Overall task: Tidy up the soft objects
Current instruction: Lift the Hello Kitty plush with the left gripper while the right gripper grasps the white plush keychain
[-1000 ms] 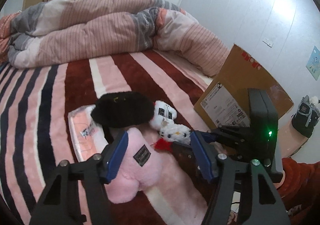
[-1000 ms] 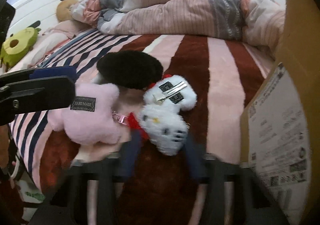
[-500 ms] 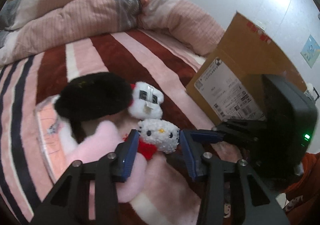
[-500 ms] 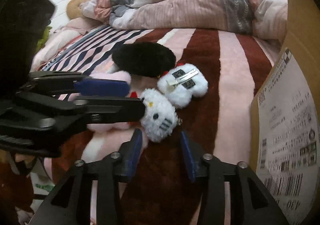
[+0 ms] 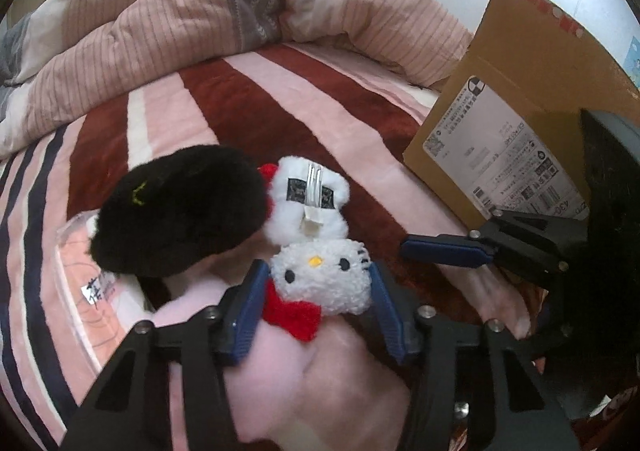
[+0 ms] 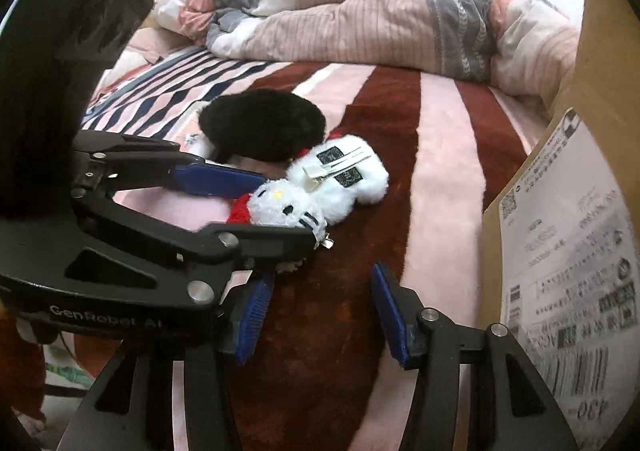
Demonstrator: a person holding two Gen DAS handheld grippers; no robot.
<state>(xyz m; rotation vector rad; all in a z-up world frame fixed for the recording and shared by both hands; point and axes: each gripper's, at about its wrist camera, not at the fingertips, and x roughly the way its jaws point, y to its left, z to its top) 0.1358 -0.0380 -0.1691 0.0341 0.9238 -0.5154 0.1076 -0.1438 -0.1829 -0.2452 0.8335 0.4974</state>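
The white cat plush [image 5: 322,277] lies on the bed [image 5: 248,99], bracketed by the spread left gripper [image 5: 318,311], not visibly pinched. Beside it rest the white plush [image 5: 306,203], black plush [image 5: 176,207] and pink plush [image 5: 304,379]. The right gripper [image 6: 320,315] is spread, empty. Nothing is seen placed in the cardboard box [image 5: 516,107]; sorting is judged barely begun.

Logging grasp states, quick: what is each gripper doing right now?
Left gripper: jaws open around the white cat-face plush toy, not yet clamped.
Right gripper: open, holding nothing.
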